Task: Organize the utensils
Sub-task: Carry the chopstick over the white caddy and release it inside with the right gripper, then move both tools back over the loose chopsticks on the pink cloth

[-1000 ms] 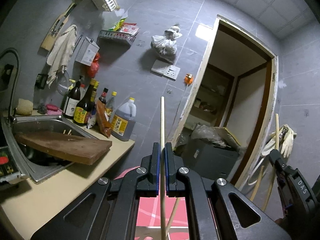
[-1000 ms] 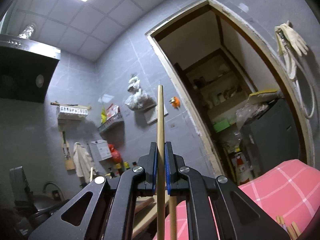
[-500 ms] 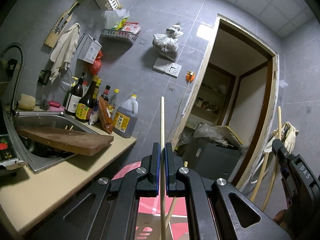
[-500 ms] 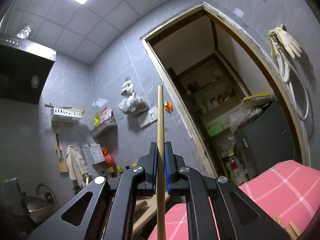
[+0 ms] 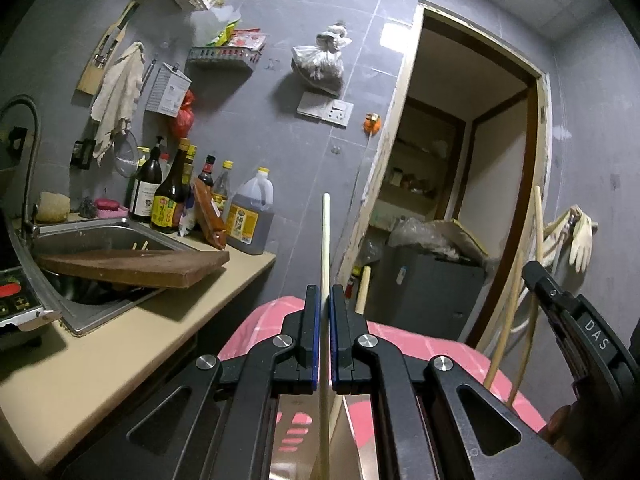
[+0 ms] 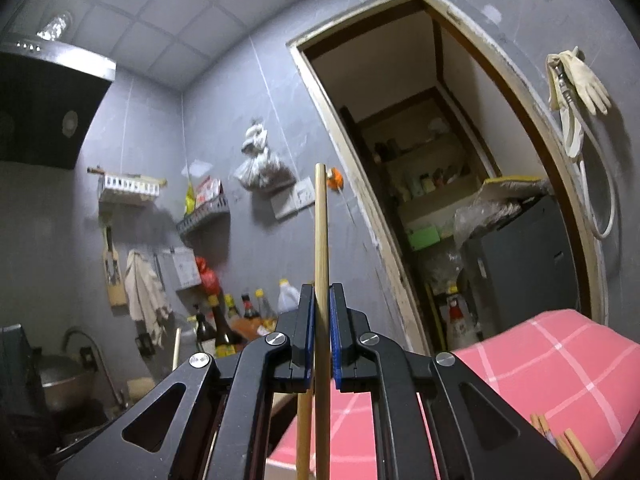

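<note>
Sink (image 5: 100, 236) in left view only — both tools clamp chopsticks.

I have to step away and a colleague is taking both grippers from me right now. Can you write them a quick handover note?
Left claw: shut on a pale chopstick, held upright.
Right claw: shut on a darker bamboo chopstick, also upright.
Both are raised in the air above the pink checked cloth. More wooden sticks lie at its edge, and two stick ends show in the sink behind the cutting board.
Done: one chopstick picked up per claw.
Left: put both down at their spot, which the pictures do not show, then the remaining sticks.
</note>
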Available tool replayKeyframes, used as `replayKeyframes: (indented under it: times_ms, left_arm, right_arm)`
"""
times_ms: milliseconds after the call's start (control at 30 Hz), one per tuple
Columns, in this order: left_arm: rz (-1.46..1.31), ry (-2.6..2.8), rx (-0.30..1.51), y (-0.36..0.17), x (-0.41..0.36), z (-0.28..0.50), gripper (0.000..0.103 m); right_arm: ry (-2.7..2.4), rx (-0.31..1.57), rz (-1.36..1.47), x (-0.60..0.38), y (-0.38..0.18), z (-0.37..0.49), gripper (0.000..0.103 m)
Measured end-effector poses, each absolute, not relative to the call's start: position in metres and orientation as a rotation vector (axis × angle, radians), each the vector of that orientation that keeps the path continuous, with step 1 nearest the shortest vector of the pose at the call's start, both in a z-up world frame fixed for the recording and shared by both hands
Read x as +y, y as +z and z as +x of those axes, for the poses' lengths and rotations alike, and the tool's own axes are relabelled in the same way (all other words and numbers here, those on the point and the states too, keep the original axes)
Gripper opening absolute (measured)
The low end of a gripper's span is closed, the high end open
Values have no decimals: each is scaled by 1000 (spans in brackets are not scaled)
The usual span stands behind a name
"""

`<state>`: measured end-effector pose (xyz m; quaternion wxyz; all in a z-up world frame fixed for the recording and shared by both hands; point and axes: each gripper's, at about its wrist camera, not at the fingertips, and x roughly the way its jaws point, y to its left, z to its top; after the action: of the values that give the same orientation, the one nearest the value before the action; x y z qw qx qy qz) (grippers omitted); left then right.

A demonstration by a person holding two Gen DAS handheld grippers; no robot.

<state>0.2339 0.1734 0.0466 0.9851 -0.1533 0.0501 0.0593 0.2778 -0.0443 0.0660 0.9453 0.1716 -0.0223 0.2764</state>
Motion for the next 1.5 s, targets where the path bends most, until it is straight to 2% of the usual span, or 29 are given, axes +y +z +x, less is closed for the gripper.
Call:
replayKeyframes:
  times_ms: [533, 667, 767, 967, 1033, 1167, 1400, 1500]
  left_arm:
    - [-275, 77, 211, 35, 164, 226, 4]
    - [-286, 61, 217, 34, 164, 221, 14]
    - [-296, 48, 219, 35, 165, 217, 21]
    - [-289, 27, 204, 44, 157, 205, 30]
    - [-281, 16, 202, 49, 151, 202, 33]
    - [-263, -4, 199, 57, 135, 195, 52]
    - [-232, -57, 188, 66, 105, 183, 73]
    - [-219, -79, 200, 66, 92, 181, 77]
  right_arm:
    - [598, 108, 251, -47, 55, 263, 9]
    - [590, 133, 240, -51, 57, 260, 11]
    - [590, 140, 238, -57, 58, 257, 23]
    - [577, 148, 240, -75, 66, 249, 25]
    - [569, 151, 237, -83, 69, 245, 32]
    - [555, 146, 241, -103, 75, 235, 46]
    - [511, 121, 188, -145, 85, 209, 68]
    - [477, 117, 160, -160, 87, 202, 81]
